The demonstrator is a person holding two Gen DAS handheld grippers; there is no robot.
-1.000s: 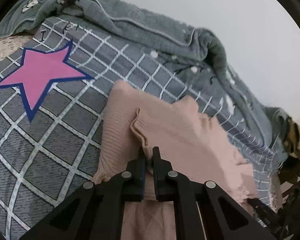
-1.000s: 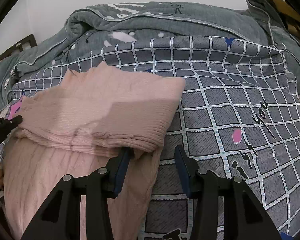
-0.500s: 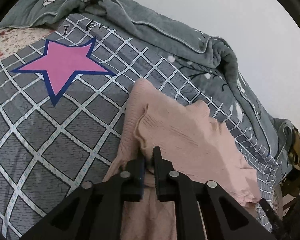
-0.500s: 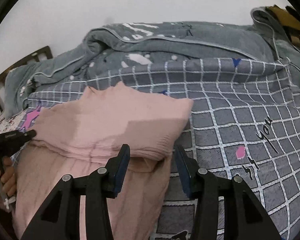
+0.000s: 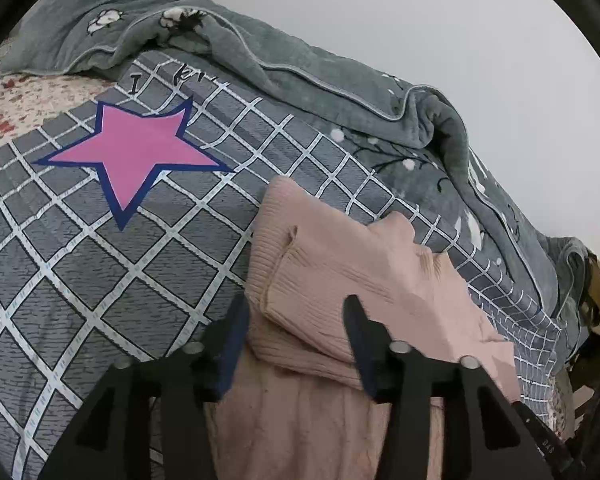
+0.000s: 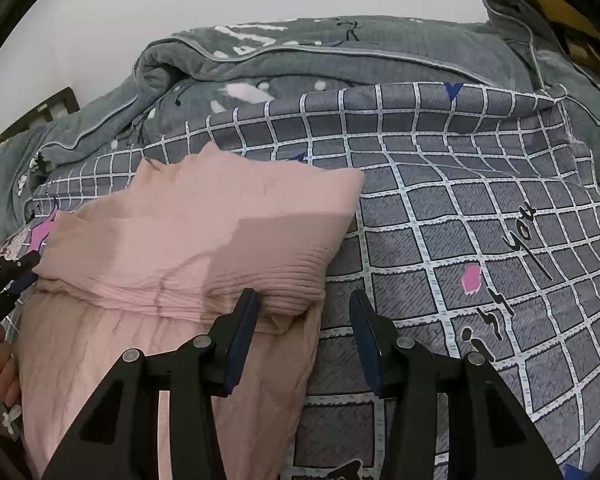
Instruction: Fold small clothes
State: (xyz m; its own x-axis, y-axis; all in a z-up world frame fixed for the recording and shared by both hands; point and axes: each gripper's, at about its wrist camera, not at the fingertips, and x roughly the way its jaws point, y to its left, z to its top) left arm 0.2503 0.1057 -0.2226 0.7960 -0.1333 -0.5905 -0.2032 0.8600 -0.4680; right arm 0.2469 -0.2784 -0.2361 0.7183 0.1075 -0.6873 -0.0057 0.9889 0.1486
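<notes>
Both tools stand with their jaws apart, gripping nothing. From its own camera, the left gripper [image 5: 296, 336] straddles the near-left corner of the folded upper layer of the pale pink ribbed knit garment [image 5: 340, 280], fingers on either side of the fold. The right gripper [image 6: 304, 328] hovers at the garment's near-right corner [image 6: 204, 248], its left finger [image 6: 240, 332] over the fabric, its right finger over the grey checked bedspread [image 6: 480, 240]. The garment's lower part runs out of frame beneath both tools. At the right view's left edge, a bare hand [image 6: 0, 364] is partly cut off. A rumpled grey-green quilt [image 6: 340, 60] is heaped along the white wall behind. A pink star with a blue outline [image 5: 132, 152] lies left of the garment.
</notes>
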